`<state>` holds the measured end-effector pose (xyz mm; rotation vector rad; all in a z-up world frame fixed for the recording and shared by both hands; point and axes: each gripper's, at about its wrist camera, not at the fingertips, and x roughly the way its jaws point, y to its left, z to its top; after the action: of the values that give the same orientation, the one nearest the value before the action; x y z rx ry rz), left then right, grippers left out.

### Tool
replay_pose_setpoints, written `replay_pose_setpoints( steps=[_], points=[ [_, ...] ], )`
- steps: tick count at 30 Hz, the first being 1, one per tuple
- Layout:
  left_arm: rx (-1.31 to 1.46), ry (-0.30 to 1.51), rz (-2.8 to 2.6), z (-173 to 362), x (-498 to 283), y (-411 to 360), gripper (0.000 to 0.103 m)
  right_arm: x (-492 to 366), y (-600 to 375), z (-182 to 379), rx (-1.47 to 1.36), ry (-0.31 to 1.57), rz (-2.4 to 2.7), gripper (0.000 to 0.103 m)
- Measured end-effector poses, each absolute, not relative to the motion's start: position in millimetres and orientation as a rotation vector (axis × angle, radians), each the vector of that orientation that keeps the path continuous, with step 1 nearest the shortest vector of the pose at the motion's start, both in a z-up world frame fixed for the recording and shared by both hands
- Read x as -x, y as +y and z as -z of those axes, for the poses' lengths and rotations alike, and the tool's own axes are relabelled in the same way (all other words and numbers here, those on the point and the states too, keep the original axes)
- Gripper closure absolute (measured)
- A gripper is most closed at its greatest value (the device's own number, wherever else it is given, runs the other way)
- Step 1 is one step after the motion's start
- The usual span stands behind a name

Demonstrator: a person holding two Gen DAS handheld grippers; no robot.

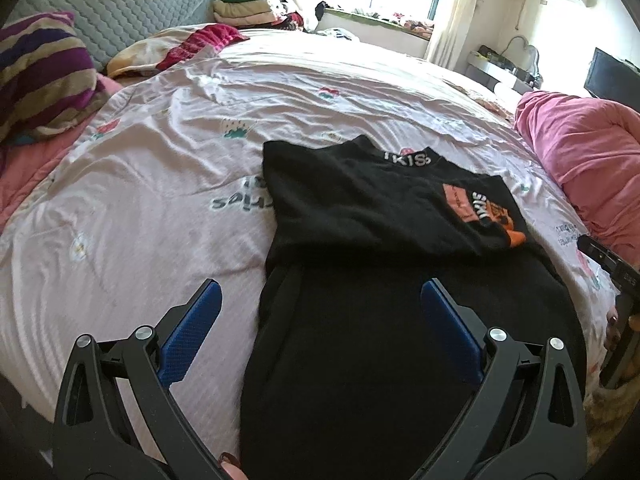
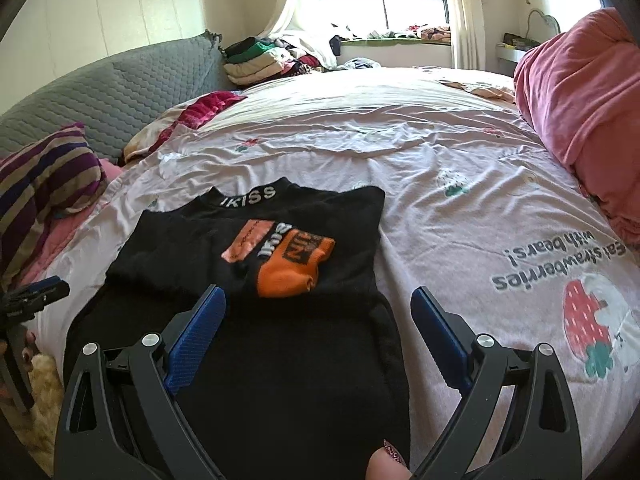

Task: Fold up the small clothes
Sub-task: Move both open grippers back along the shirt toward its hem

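A small black sweater [image 1: 372, 216] with an "IKISS" collar and an orange cuff lies on the pale pink bed sheet [image 1: 160, 200], its upper part with the sleeves folded in over the body. It also shows in the right wrist view [image 2: 256, 248]. My left gripper [image 1: 320, 320] is open and empty, hovering over the sweater's lower left edge. My right gripper [image 2: 316, 324] is open and empty over the sweater's lower right edge. The right gripper shows at the right edge of the left wrist view [image 1: 612, 268], and the left gripper at the left edge of the right wrist view [image 2: 36, 296].
A striped pillow [image 1: 44, 80] and a grey quilted headboard [image 1: 120, 4] are at the left. A pink blanket [image 1: 580, 152] is bunched at the right. Stacked folded clothes [image 1: 248, 4] sit beyond the bed near the window.
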<state>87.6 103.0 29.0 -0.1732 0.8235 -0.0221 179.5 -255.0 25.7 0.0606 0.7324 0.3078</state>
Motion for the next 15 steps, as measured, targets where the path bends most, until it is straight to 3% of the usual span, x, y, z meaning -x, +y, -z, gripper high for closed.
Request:
replay_pose_setpoints(
  steps=[15],
  points=[
    [0.182, 0.892, -0.006, -15, -49, 119, 0.01, -144, -265, -12, -0.073, 0.737, -0.303, 0.01]
  ],
)
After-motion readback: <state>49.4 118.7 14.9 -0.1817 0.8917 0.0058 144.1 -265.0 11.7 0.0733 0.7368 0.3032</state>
